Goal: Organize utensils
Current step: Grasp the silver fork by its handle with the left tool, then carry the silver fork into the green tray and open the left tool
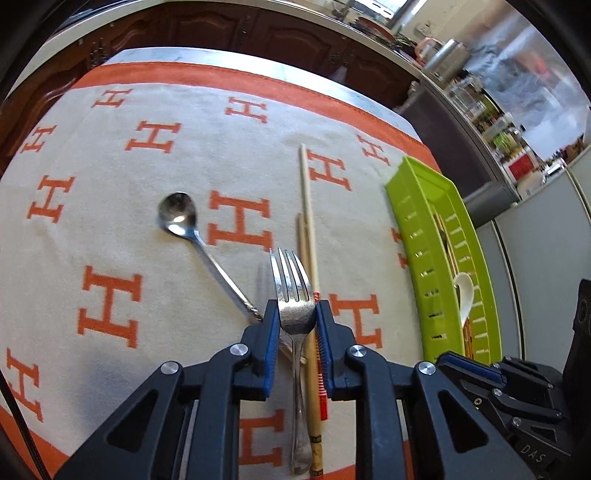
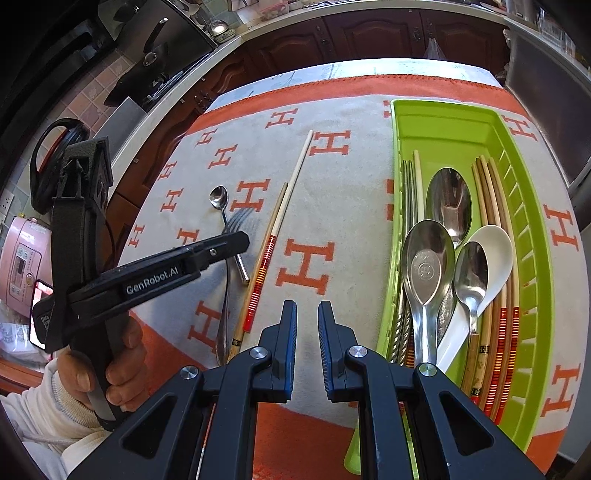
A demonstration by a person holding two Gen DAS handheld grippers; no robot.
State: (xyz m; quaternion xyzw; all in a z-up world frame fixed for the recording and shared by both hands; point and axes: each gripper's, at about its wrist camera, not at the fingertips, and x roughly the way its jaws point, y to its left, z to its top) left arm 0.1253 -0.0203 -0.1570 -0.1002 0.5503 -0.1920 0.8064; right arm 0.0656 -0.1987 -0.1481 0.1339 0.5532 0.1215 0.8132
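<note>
My left gripper [image 1: 297, 312] is shut on a steel fork [image 1: 291, 273], its blue pads pressing the neck just below the tines. The tines cast a shadow on the cloth; the handle trails back under the gripper. A small steel spoon [image 1: 177, 214] lies left of it and two loose chopsticks [image 1: 306, 206] lie right beside it. The green slotted tray [image 2: 443, 122] on the right holds several spoons, chopsticks and a white ladle spoon [image 2: 495, 251]. My right gripper [image 2: 307, 314] hovers left of the tray, its jaws nearly together with nothing between them.
An orange-and-cream cloth with H marks [image 2: 306, 266] covers the table. A person's hand [image 2: 122, 369] grips the left gripper [image 2: 236, 240] at the left. Dark wooden cabinets [image 2: 369, 33] run behind the table's far edge.
</note>
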